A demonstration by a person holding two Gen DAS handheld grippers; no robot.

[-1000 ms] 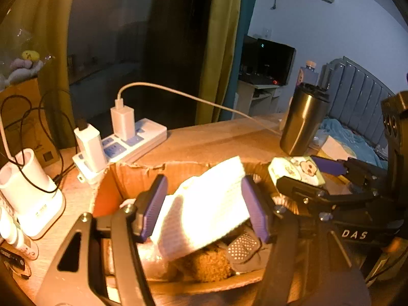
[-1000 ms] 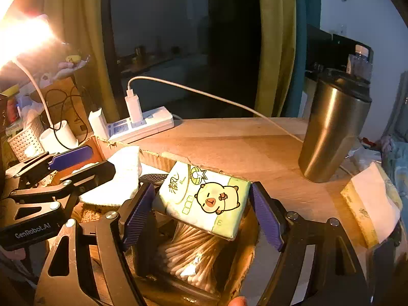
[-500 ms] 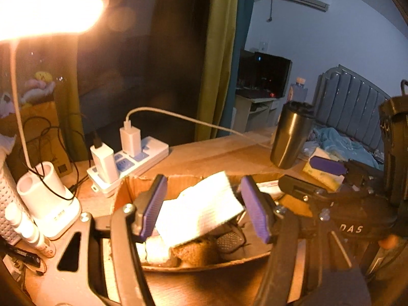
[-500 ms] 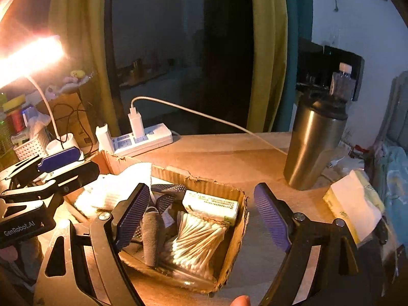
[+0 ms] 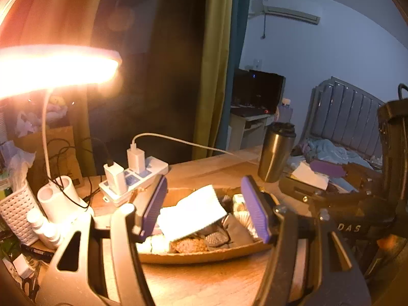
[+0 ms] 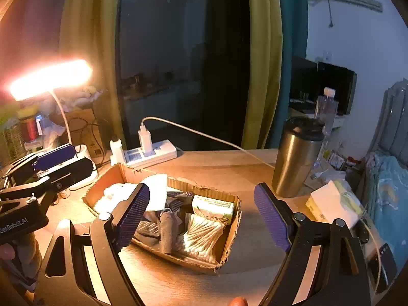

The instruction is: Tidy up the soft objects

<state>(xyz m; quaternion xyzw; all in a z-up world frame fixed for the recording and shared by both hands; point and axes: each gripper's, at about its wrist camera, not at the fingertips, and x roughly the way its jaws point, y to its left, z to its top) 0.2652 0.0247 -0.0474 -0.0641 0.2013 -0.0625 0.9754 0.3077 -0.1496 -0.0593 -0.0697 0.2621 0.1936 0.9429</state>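
Box [image 6: 230,232] at frame centre already holds tissue pack [image 6: 213,206], swabs and cloth, both claws [image 5: 204,209] [image 6: 201,219] gape wide and empty, and loose tissues [image 6: 331,204] at right remain on desk.

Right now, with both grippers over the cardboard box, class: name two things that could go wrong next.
1. The white cloth lies tilted on top of the pile in the cardboard box, so it may slide out.
2. The steel tumbler stands close beside the right gripper, whose jaws are wide open; a sideways swing could topple it.
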